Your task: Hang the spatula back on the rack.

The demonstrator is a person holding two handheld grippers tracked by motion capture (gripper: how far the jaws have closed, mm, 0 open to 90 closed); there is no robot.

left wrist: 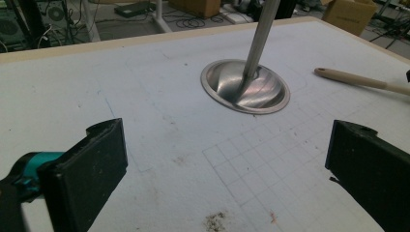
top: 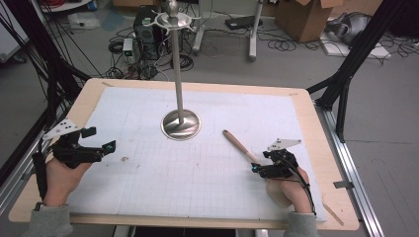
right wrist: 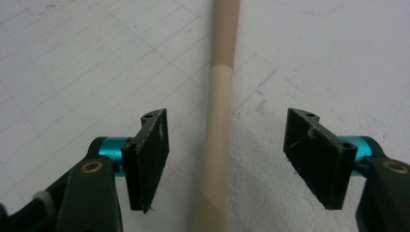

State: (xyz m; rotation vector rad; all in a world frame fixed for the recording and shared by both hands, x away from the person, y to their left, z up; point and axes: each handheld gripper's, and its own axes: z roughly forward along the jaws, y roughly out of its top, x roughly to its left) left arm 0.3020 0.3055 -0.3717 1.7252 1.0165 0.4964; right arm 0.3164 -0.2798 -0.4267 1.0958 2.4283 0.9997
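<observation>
1. Cables, a PC tower and cardboard boxes clutter the floor behind the counter [top: 316, 148]; a white gridded mat [top: 148, 187] covers most of its wooden top.
2. Steel stand [top: 181, 124] sits mid-mat: round dished base, upright pole, hooked ring at the top.
3. Wooden spatula [top: 239, 145] lies flat on the mat, right of the stand base and apart from it. Long axis runs diagonally: handle end points up-left toward the stand, the other end runs down-right under the right gripper. Blade end is hidden, can't tell its shape.
4. Right gripper [right wrist: 227, 162]: jaws wide open, straddling the spatula handle [right wrist: 218, 121], one jaw on each side, neither touching. Handle runs straight up the middle of the right gripper view, with a darker section further out.
5. Left gripper [top: 99, 142]: near the mat's left edge, jaws wide open, holding nothing, aimed toward the stand. Well apart from the spatula.
</observation>
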